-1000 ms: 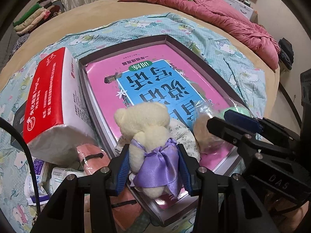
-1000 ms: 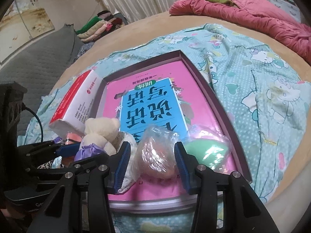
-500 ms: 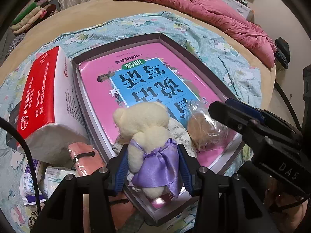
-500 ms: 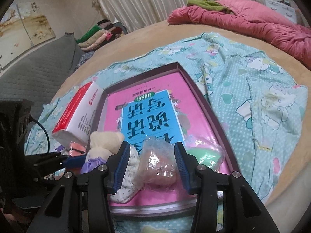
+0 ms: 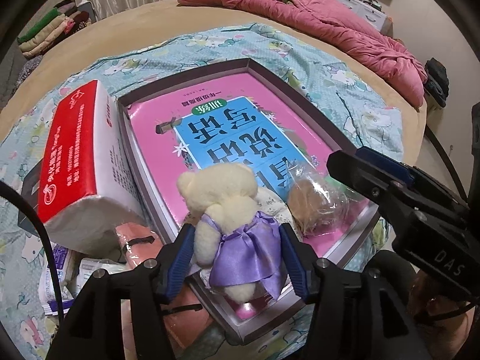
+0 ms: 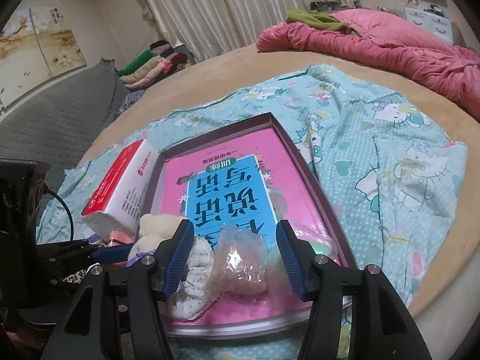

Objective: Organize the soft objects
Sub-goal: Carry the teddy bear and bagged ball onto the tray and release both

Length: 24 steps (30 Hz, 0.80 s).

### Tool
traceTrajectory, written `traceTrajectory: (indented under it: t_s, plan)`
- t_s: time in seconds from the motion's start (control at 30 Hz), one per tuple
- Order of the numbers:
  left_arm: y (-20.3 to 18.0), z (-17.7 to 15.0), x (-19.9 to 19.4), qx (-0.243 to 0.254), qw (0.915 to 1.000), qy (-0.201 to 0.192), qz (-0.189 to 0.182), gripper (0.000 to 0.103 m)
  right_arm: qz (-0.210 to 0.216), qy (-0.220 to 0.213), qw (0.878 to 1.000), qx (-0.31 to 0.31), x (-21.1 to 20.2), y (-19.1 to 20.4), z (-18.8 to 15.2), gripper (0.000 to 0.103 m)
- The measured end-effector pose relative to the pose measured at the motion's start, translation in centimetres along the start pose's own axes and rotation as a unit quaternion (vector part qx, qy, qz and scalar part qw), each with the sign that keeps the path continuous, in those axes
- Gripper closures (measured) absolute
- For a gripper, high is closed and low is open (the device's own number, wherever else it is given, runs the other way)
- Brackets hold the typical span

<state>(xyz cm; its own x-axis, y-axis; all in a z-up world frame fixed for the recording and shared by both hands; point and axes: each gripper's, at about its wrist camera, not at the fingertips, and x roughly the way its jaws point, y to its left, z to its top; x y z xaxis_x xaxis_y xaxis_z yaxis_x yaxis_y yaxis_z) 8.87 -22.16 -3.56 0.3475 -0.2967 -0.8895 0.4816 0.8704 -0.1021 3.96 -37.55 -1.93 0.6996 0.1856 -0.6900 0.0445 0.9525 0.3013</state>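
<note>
the left gripper [image 5: 234, 258] has its blue pads closed against the flanks of a cream teddy bear [image 5: 223, 201], pressing the purple satin dress [image 5: 246, 258] at its waist; the bear stands at the near edge of the shallow purple-walled box [image 5: 303, 90], over the pink workbook [image 5: 228, 126] that lies in it. the right gripper [image 6: 235, 255] stands wide open, its fingers either side of a pinkish soft thing in a clear plastic bag [image 6: 240, 264] without pressing it; whether a pad brushes the film i cannot tell.

the step in hand looks like settling the bear into the box. to do it well, i'd keep the squeeze light, since plush gives and satin is slippery, lower until the bear's base rests on the workbook, then open and draw straight back so the dress is not dragged along. the right gripper is close by, so the two should be kept from fouling each other.

beside the bag, a flower-print white cloth bundle [image 6: 195, 282] lies between it and the bear, and a pale green wrapped item [image 6: 312, 243] sits just beyond. a red-and-white tissue pack [image 5: 78, 162] leans at the box's left wall. farther off, the kitten-print teal sheet [image 6: 390, 156] covers the bed.
</note>
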Motion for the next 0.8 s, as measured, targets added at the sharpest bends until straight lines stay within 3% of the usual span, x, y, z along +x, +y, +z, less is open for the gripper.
traceTrajectory:
  t_s: [0.13, 0.47, 0.8]
  plan:
    - [0.2, 0.1, -0.5, -0.003, 1.0, -0.006, 0.002, 0.036, -0.002, -0.003, 1.0, 0.0, -0.1, 0.0, 0.0, 0.043]
    - [1.0, -0.3, -2.1, -0.014, 0.9996, -0.022, 0.008, 0.034, -0.017, -0.012, 1.0, -0.012, -0.4, 0.4, 0.2, 0.031]
    - [1.5, -1.2, -4.2, -0.019, 0.9986, -0.041, 0.028, 0.031, -0.039, -0.033, 0.998, -0.023, -1.3, 0.7, 0.2, 0.027]
